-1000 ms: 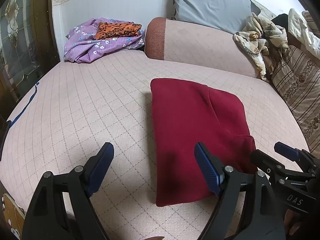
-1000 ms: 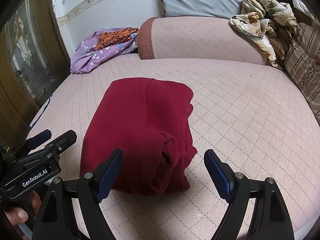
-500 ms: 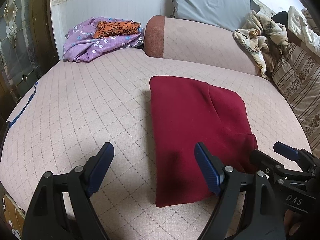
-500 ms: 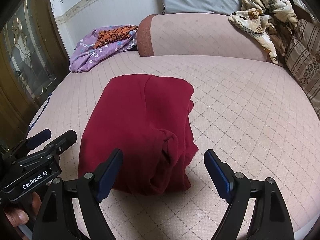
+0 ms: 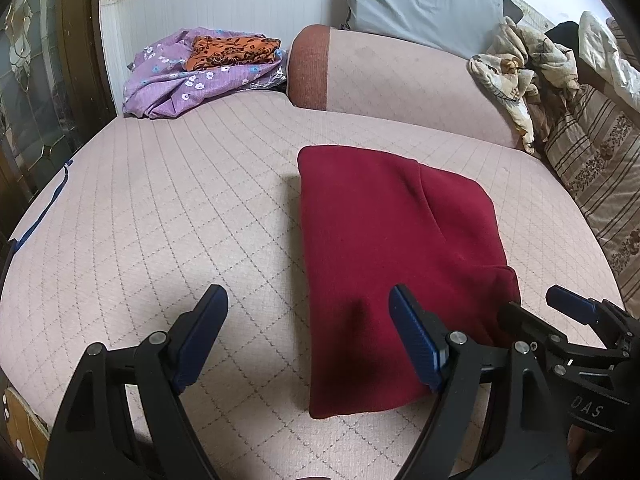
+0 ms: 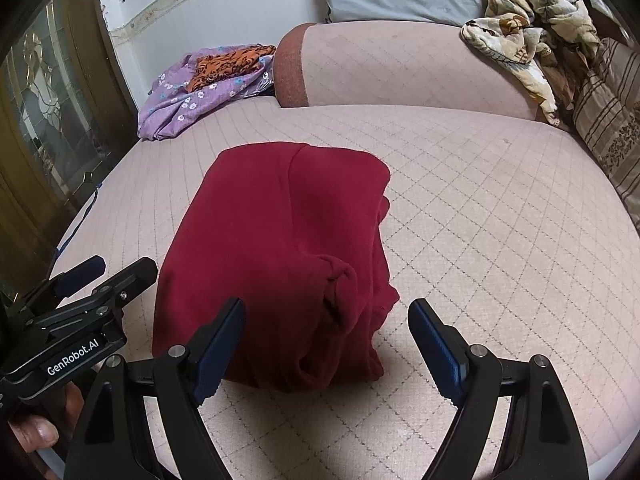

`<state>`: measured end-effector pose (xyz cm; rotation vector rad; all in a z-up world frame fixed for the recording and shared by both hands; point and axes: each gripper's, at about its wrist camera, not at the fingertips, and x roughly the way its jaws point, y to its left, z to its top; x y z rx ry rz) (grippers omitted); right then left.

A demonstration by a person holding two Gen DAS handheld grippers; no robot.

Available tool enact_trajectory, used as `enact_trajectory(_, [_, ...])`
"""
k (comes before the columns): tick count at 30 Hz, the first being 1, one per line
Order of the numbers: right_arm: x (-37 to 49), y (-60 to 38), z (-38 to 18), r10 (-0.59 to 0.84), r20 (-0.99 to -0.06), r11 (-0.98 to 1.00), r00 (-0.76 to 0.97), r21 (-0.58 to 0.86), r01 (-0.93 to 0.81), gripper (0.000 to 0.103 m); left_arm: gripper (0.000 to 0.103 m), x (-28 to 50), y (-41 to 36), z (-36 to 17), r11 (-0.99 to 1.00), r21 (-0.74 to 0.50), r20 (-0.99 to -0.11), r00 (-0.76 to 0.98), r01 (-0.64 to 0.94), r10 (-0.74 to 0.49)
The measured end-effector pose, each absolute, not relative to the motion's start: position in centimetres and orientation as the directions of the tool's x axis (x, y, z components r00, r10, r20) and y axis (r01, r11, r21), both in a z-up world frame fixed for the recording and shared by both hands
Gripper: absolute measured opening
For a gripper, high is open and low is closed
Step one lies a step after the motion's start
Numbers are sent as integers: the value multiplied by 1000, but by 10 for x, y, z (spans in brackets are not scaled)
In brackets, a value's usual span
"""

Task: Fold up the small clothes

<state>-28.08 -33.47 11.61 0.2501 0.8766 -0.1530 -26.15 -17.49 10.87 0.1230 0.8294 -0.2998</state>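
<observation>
A dark red garment [image 5: 384, 248] lies folded into a rough rectangle on the pink quilted bed [image 5: 160, 208]. In the right wrist view the garment [image 6: 280, 248] has a bunched, rolled edge at its near right corner. My left gripper [image 5: 308, 320] is open and empty, hovering over the garment's near left edge. My right gripper [image 6: 326, 332] is open and empty, just above the garment's near end. Each gripper shows at the edge of the other's view.
A purple flowered cloth [image 5: 180, 80] with an orange patterned piece [image 5: 232, 50] on it lies at the back left. A pink bolster [image 5: 400, 76], a grey pillow [image 5: 420, 4], a crumpled beige cloth [image 5: 516, 76] and a striped cushion [image 5: 600, 168] line the back and right. A glass-panelled door [image 6: 48, 120] stands left.
Both grippers have drifted slightly; the garment sits a touch lower in the right wrist view. Both stay open and the garment has not moved on the bed.
</observation>
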Motion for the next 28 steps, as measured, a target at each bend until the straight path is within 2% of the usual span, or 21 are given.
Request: enact_trajectory(28, [-274, -333, 105, -11, -794, 961, 608, 161, 227, 85, 83, -254, -179, 101, 945, -1, -744, 632, 327, -219])
